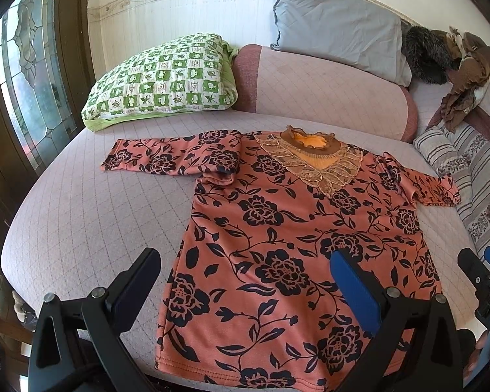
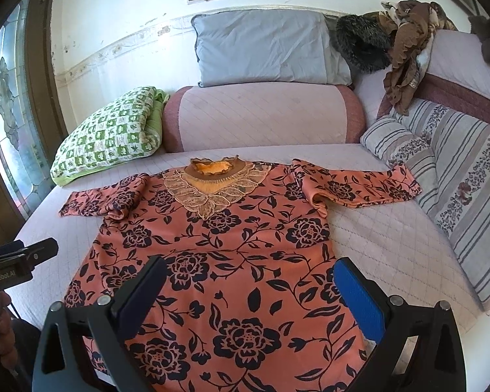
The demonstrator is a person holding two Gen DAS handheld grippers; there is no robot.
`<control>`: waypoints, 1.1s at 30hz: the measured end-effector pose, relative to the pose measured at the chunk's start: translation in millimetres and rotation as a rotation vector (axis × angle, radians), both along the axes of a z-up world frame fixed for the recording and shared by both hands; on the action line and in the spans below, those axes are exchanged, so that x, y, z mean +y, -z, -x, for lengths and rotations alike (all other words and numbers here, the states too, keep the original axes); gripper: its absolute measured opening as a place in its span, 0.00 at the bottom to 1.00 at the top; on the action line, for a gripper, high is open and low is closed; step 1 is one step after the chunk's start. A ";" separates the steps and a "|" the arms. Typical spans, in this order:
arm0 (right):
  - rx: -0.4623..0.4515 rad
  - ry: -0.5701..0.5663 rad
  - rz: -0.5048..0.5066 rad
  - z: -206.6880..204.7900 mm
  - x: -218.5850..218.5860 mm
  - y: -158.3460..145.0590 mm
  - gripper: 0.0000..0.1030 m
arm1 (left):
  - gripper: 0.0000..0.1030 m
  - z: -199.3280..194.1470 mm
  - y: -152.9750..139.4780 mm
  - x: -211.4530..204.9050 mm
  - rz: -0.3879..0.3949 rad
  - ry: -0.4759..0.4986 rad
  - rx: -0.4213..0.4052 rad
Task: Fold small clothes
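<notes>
An orange top with black flowers point(image 1: 277, 245) point(image 2: 232, 261) lies flat and face up on the quilted bed, both sleeves spread out, its lace collar point(image 1: 313, 160) point(image 2: 212, 186) at the far end. My left gripper point(image 1: 245, 268) hovers open above the lower left part of the top, holding nothing. My right gripper point(image 2: 250, 274) is open over the lower middle of the top, also holding nothing. Each gripper shows at the edge of the other's view: the right gripper point(image 1: 483, 268) at the right, the left gripper point(image 2: 32, 251) at the left.
A green checked pillow point(image 1: 160, 81) point(image 2: 107, 137) lies at the far left, a pink bolster point(image 1: 323, 88) point(image 2: 264, 117) behind the top, and a grey pillow point(image 1: 339, 29) point(image 2: 264, 49) against the wall. Striped cushions point(image 2: 450, 176) and brown clothes point(image 2: 405, 55) sit on the right.
</notes>
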State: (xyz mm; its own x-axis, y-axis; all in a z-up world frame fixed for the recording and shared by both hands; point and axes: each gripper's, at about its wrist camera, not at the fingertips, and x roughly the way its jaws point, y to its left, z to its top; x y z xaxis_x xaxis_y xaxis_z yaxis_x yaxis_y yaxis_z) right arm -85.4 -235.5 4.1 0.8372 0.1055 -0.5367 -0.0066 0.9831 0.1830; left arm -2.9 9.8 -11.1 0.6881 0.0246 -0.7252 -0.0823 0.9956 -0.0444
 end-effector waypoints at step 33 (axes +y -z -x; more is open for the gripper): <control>-0.011 -0.002 0.007 1.1 -0.6 -3.2 1.00 | 1.00 1.8 0.4 0.8 -0.001 0.000 0.004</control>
State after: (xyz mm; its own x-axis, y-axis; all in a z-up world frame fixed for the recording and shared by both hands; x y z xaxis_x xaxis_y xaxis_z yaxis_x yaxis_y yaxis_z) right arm -86.5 -236.1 7.2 0.8428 0.1031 -0.5283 -0.0102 0.9844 0.1759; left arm -4.7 10.6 -11.5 0.6850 0.0249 -0.7281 -0.0822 0.9957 -0.0432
